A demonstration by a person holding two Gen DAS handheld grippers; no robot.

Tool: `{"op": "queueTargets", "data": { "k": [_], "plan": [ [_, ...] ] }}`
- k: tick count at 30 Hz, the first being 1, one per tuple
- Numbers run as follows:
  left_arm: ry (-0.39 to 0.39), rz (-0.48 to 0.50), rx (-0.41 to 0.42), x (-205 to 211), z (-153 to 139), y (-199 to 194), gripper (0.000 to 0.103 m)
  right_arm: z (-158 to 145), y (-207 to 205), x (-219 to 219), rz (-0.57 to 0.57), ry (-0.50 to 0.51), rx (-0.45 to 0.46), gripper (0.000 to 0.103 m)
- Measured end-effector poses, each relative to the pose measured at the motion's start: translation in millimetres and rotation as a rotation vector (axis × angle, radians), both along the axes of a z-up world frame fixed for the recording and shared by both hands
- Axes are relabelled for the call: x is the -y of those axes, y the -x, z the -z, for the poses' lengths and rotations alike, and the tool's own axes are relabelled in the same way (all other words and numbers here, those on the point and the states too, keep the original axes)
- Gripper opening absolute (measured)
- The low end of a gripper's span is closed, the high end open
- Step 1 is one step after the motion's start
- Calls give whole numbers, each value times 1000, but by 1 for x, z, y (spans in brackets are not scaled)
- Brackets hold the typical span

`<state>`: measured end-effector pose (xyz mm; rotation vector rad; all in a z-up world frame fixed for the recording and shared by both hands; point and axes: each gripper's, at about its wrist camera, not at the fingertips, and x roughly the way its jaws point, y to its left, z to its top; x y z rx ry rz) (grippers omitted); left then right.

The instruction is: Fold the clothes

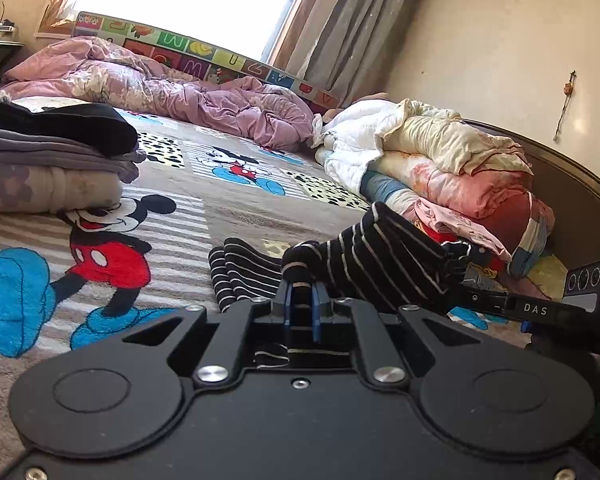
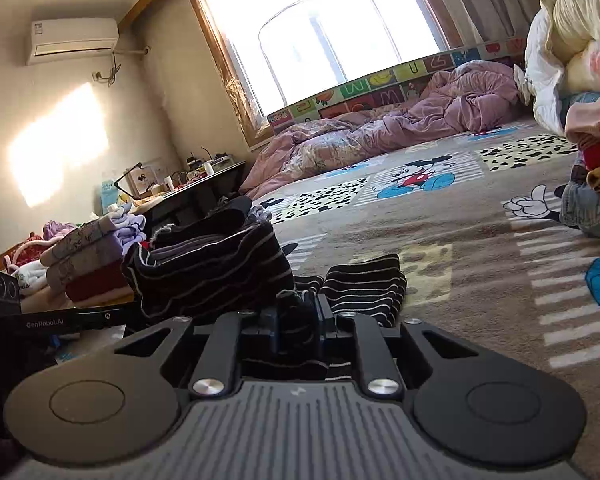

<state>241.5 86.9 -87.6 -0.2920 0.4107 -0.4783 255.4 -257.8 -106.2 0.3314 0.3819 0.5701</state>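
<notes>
The striped garment (image 1: 380, 256) is being pinched by both nearly closed grippers, left (image 1: 300, 280) and right (image 2: 298, 306), mid-bed (image 1: 228, 196); folded piles (image 1: 52, 160) are lying at its left edge, unfolded clothes (image 1: 460, 208) waiting opposite.

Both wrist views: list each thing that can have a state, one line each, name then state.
left gripper: shut on striped garment
right gripper: shut on striped garment
striped garment: partly lifted, one end lying on the bed
purple quilt: crumpled, unfolded
grey clothes stack: folded, stacked
curtain: drawn aside
</notes>
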Motion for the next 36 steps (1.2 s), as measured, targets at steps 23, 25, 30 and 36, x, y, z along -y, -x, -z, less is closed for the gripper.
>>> {"op": "queueTargets", "data": {
  "k": [23, 25, 30, 36],
  "plan": [
    [41, 16, -94, -5, 24, -100, 7, 14, -98, 3, 31, -62, -110, 19],
    [47, 12, -110, -7, 27, -104, 7, 18, -106, 4, 33, -73, -133, 19],
    [53, 0, -142, -9, 32, -107, 7, 28, -120, 3, 31, -72, -181, 19],
    [21, -17, -156, -4, 35, -109, 7, 37, -130, 9, 66, -100, -230, 30]
  ]
}}
